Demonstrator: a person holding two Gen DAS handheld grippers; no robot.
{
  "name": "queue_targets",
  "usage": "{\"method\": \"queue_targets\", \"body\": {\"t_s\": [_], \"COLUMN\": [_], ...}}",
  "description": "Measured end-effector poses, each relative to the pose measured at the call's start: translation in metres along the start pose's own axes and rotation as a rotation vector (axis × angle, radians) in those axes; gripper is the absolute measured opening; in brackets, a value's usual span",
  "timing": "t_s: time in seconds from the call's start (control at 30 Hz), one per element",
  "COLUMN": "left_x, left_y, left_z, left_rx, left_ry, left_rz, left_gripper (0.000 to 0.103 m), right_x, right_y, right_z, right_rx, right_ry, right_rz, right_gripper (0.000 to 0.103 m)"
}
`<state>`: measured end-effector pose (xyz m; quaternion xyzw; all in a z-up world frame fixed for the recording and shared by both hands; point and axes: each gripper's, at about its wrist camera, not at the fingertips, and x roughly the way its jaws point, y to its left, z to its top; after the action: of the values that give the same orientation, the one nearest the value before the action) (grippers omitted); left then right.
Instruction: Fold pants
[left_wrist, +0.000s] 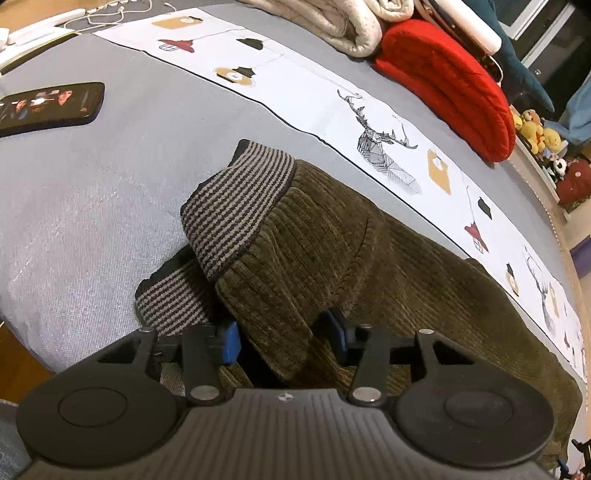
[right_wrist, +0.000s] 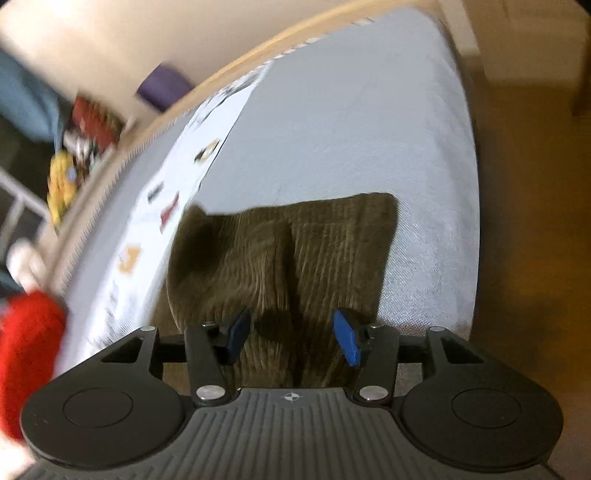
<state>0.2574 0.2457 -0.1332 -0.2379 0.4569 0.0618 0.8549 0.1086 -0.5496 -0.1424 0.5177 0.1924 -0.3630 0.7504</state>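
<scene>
Pants (left_wrist: 317, 236), olive-green ribbed corduroy ones with grey-and-black striped knit cuffs (left_wrist: 236, 206), are lying on the big grey bedspread (left_wrist: 92, 192), close to its near edge and just beside the white printed runner with deer and lamp drawings (left_wrist: 325, 96). In the left wrist view one cuffed leg end is flopped back over the other, so it's bunched up rather than flat. The right wrist view is motion-blurred, but the other end of the garment (right_wrist: 295, 251) looks flatter, with a raised flap on its left side.

Further back there's a folded red quilted blanket (left_wrist: 450, 85) and a rolled cream one (left_wrist: 332, 26), plus a black smartphone with its screen lit (left_wrist: 48, 107) off to the left, well apart from the fabric.

Left gripper (left_wrist: 284, 338): blue pads sit either side of a hump of corduroy, and I'd say they're pinching it (can't be totally sure how firmly). Right gripper (right_wrist: 293, 338): jaws apart over the cloth, nothing between the pads pressing, so it's open.

What could go wrong: thick corduroy is springy, so a shallow pinch could slip out mid-lift, or grab only the top layer and leave the lower leg behind. With the pile so near the mattress edge, a drag could pull it off too.
</scene>
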Motion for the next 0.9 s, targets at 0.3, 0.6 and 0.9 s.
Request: {"method": "queue_targets", "body": {"t_s": [0.3, 0.6, 0.9], "left_x": [0.003, -0.003, -0.036], "left_y": [-0.014, -0.027, -0.002], "left_z": [-0.004, 0.005, 0.014], "left_rx": [0.030, 0.070, -0.026], "left_ry": [-0.017, -0.035, -0.011], "left_rz": [0.061, 0.106, -0.006], "left_gripper": [0.059, 0.022, 0.015], "right_x": [0.028, 0.033, -0.034], "right_y": [0.010, 0.058, 0.073], "right_z": [0.018, 0.017, 0.062], "right_rx": [-0.066, -0.306, -0.285], "right_ry": [-0.065, -0.151, -0.165], "right_rz": [0.024, -0.001, 0.028], "right_gripper": [0.054, 0.012, 0.011]}}
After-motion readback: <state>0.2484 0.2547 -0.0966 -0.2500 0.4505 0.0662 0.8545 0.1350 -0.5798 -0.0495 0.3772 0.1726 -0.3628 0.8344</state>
